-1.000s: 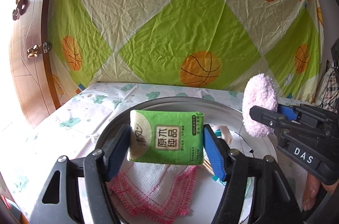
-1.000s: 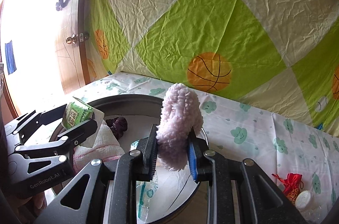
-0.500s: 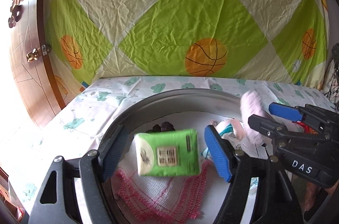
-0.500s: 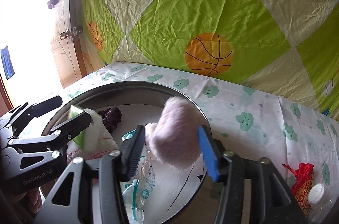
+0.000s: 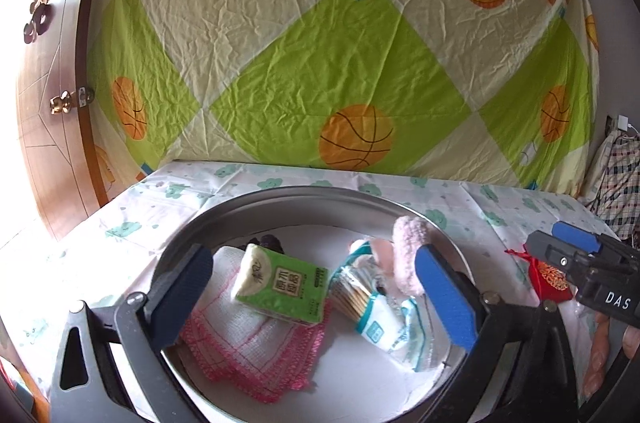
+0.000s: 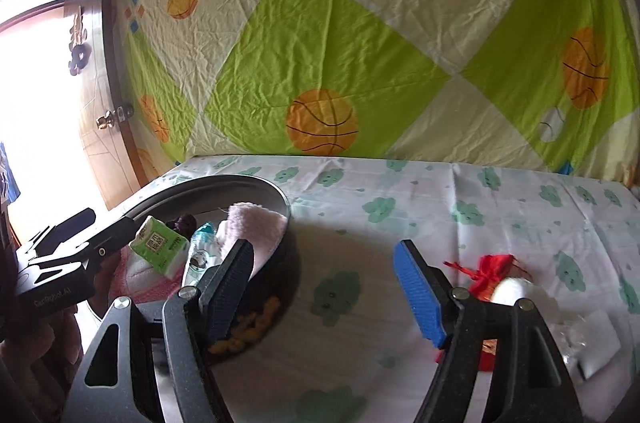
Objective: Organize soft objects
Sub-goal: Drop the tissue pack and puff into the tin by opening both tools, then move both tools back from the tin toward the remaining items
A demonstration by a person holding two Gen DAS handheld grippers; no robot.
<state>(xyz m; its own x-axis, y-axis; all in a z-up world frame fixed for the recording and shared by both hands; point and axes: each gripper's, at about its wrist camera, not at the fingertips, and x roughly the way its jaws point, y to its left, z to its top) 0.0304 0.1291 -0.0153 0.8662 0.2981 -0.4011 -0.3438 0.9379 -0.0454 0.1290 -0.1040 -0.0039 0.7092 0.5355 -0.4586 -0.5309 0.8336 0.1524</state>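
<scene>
The pink fluffy pad (image 5: 406,259) is half hidden behind the left gripper's (image 5: 320,289) blue finger (image 5: 444,297). The dark small thing (image 5: 270,242) behind the tissue pack (image 5: 282,289) cannot be identified. The red pouch (image 6: 490,273) looks blurred.

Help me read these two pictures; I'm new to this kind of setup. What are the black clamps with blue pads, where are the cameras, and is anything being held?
No robot here: a person holds a two-finger clamp in each hand, with a wide-angle camera on each looking along its fingers. One picture comes from the left gripper, the other from the right gripper. Both are opening with nothing between the fingers, so nothing is held. A round metal basin sits on a cloud-print cloth. Inside it lie a green tissue pack, a white cloth with pink edging, a pink fluffy thing and a packet of cotton swabs. A red pouch lies outside the basin, in front of the right gripper.
</scene>
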